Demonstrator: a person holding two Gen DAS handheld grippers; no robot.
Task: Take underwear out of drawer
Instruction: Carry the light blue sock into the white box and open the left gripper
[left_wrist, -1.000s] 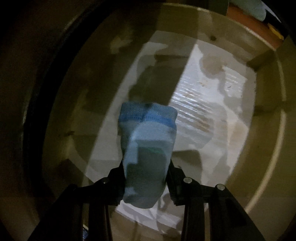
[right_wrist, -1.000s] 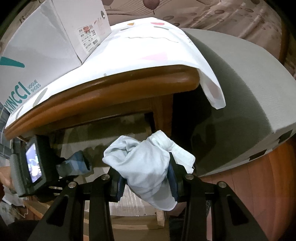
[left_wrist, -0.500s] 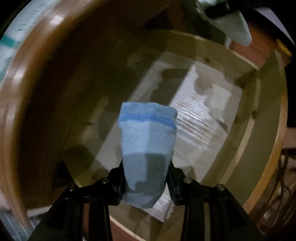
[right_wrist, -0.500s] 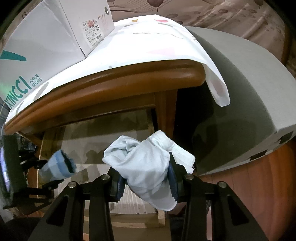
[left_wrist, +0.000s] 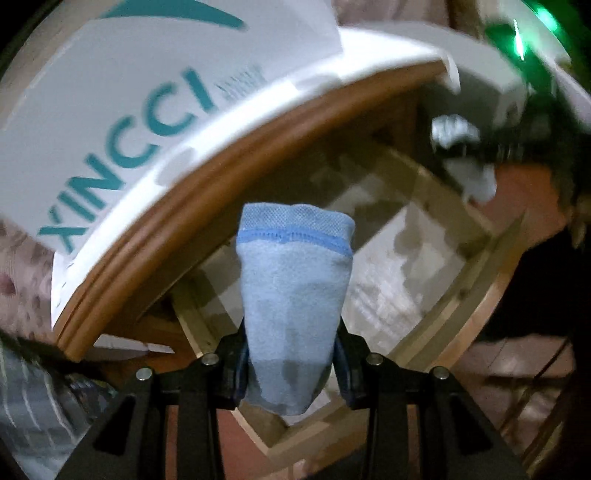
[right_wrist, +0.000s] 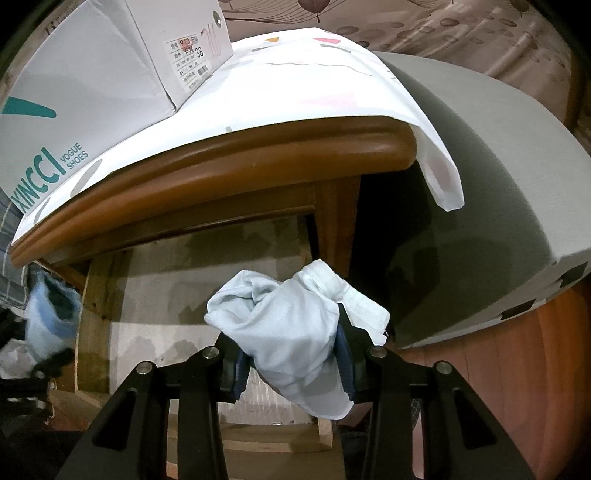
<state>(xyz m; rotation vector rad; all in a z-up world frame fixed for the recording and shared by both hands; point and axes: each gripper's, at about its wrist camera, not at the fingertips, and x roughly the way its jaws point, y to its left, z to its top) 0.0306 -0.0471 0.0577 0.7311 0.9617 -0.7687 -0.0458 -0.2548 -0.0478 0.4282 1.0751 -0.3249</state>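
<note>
A folded blue underwear (left_wrist: 293, 306) with a darker stitched band stands upright, clear above the open wooden drawer (left_wrist: 461, 314). A crumpled pale blue underwear (right_wrist: 291, 332) hangs bunched above the drawer's bare floor.

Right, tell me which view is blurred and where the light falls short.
Left wrist view: motion-smeared, shoe box lettering streaked, only the blue garment crisp. Right wrist view: sharp, pale garment and cloth well lit, drawer interior dim, edges bowed by the fisheye.

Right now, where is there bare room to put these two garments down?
The white cloth on the tabletop is bare right of the shoe box, out to its drooping corner. The drawer floor looks bare. The tabletop's left part is taken by the box.
</note>
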